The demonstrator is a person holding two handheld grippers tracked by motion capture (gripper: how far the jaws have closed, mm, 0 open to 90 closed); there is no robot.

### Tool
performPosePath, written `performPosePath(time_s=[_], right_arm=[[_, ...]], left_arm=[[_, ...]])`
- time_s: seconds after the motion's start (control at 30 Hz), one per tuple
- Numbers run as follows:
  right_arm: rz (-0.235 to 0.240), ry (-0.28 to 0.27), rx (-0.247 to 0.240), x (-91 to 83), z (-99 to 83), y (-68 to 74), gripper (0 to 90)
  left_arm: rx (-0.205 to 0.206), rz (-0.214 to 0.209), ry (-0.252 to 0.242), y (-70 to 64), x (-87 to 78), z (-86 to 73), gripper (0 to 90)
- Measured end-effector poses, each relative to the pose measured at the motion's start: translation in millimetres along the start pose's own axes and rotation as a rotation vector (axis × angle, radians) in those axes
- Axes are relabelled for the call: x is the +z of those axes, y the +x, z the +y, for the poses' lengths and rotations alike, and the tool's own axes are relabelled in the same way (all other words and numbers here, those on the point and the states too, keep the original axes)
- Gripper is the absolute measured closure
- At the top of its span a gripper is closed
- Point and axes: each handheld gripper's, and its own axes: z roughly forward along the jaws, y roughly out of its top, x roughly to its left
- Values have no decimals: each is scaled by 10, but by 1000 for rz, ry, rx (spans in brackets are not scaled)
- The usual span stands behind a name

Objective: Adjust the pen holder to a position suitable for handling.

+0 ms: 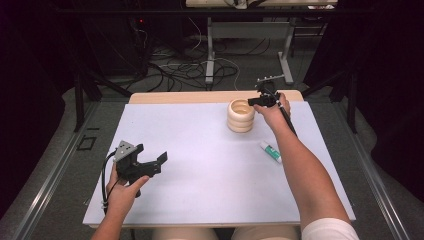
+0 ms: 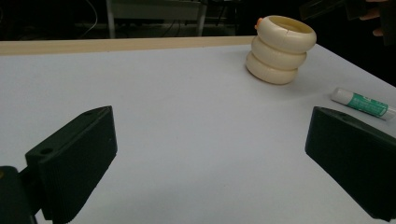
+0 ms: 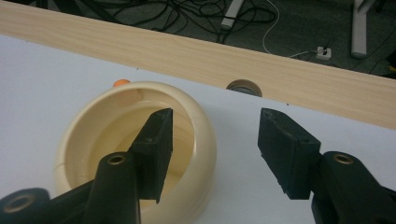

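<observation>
At far right-centre of white table [image 1: 200, 150], near wooden back edge: cream ribbed holder [image 1: 240, 116], upright, three stacked rings, hollow. Right gripper [image 3: 212, 149] above it, jaws apart, one jaw over hollow, other outside rim; nothing held. Judged step: approach to grasp wall. Next move: descend, straddle wall squarely, close. Glue stick [image 1: 270, 151] lies nearby. Left gripper [image 1: 150, 162] idle, wide, well apart.

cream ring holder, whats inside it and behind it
The cream ring holder looks hollow, with bare inner wall; its bottom is hidden by the right claw. Behind its rim a small orange thing peeks out, mostly covered, so I can't tell what it is.
</observation>
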Motion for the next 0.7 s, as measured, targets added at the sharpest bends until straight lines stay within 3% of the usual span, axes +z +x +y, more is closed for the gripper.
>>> performPosePath(time_s=[0.3,0.7], right_arm=[[-2,18,-6,116,-36,37,491],[-1,55,33,223,-73,50,544]], left_arm=[[-3,1,-3,13,-13,-1,21],[-6,1,-3,12,-14,-5,21]])
